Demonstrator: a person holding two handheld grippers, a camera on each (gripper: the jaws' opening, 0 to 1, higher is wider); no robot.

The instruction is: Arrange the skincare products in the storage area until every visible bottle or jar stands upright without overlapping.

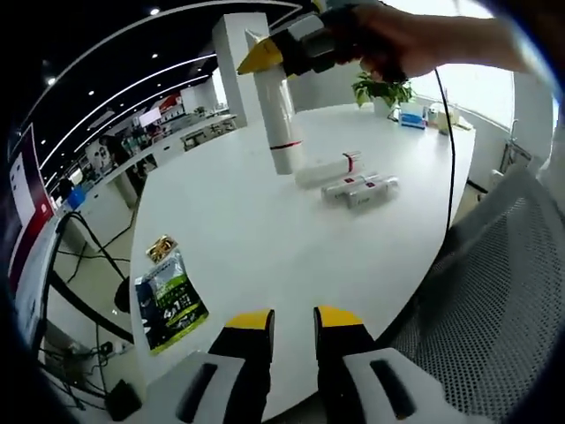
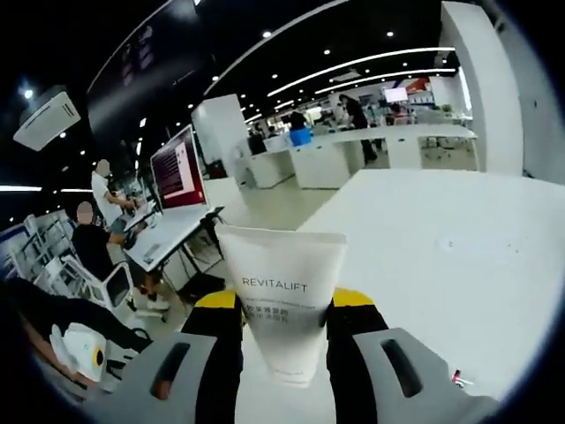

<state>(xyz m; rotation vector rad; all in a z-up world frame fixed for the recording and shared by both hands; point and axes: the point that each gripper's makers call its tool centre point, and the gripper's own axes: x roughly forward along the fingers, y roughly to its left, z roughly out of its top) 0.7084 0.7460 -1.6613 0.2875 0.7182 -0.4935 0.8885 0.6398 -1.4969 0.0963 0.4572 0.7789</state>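
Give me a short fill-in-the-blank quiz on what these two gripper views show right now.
1. The right tool is shut on a white ____ printed REVITALIFT.
2. The left tool holds ____.
3. The three white tubes beside the held one are lying ____ on the white table.
4. Near the table's edge lies a green ____.

Missing words: tube; nothing; flat; packet.

Bright office light, strong fisheye bend

Ceiling strip lights (image 2: 353,66) and spotlights glow overhead; a far window (image 1: 468,66) blows out white. The table (image 1: 265,230) shows soft glare; edges curve and blur.
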